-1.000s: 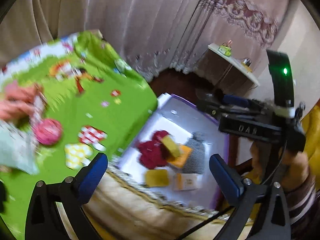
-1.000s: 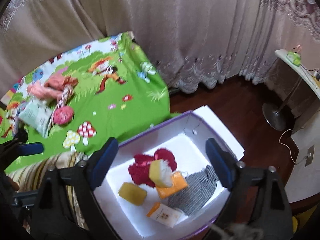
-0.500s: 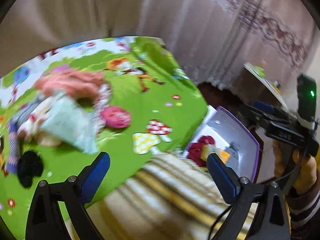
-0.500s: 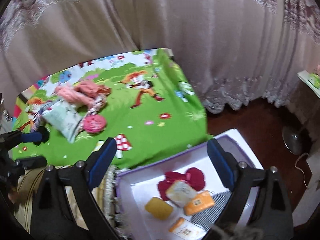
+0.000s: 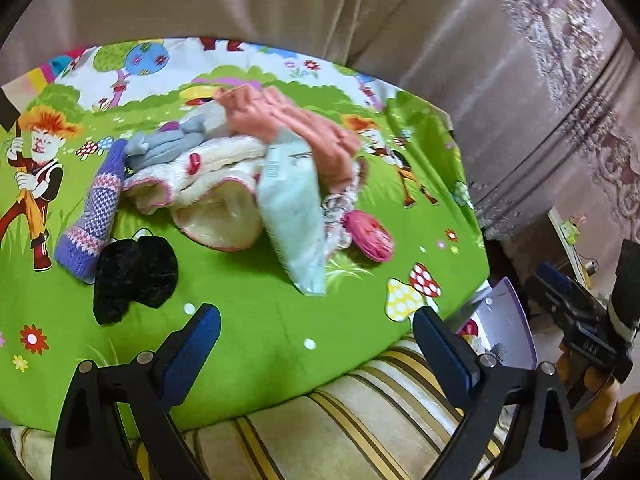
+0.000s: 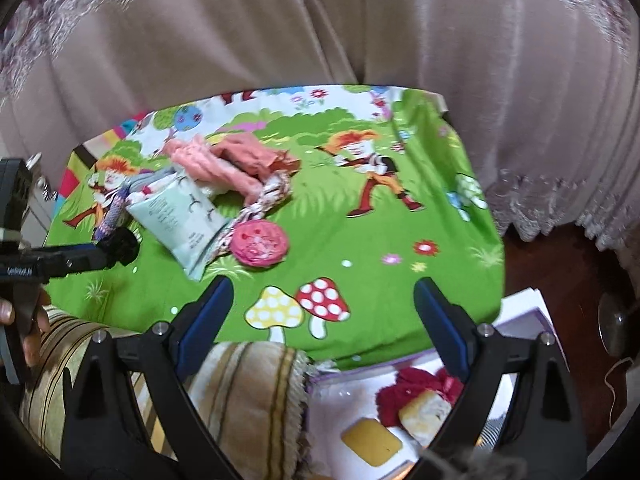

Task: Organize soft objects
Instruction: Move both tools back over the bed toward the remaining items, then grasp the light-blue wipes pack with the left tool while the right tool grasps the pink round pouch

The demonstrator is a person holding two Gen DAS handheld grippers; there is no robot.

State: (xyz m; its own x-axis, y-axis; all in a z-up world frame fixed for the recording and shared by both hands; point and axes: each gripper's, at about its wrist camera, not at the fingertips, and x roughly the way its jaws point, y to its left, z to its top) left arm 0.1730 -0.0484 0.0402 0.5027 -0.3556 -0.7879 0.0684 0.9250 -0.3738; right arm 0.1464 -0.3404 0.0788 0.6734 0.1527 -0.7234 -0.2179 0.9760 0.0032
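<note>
The left hand-held gripper (image 5: 316,342) hovered over the near part of the green cartoon sheet (image 5: 248,320), its blue jaws wide apart with nothing between them. The right hand-held gripper (image 6: 322,308) hovered over the same sheet near the printed mushrooms (image 6: 298,308), its jaws also wide apart and empty.

The soft objects lay in one pile on the far half of the sheet. The landmark here was the pale blue packet (image 5: 294,216). It carried small dark print, but this was too blurred to read. Behind the packet lay the pink knitted cloth (image 5: 288,128). Left of it were a cream fleece piece (image 5: 208,184), a grey cloth (image 5: 172,146) and a purple patterned sock (image 5: 94,212). Near the sock lay a black fluffy item (image 5: 134,276). Just right of the packet was a round pink pad (image 5: 368,234).

The white box (image 6: 520,312) stood below the sheet's right edge, beside a striped cushion (image 6: 248,392). It held a red cloth (image 6: 416,392) and a yellow sponge (image 6: 370,442).

A white word on the other gripper's body could not be read. The near strip of the sheet, in front of the packet, was free, and a curtain (image 6: 320,32) closed the far edge.
</note>
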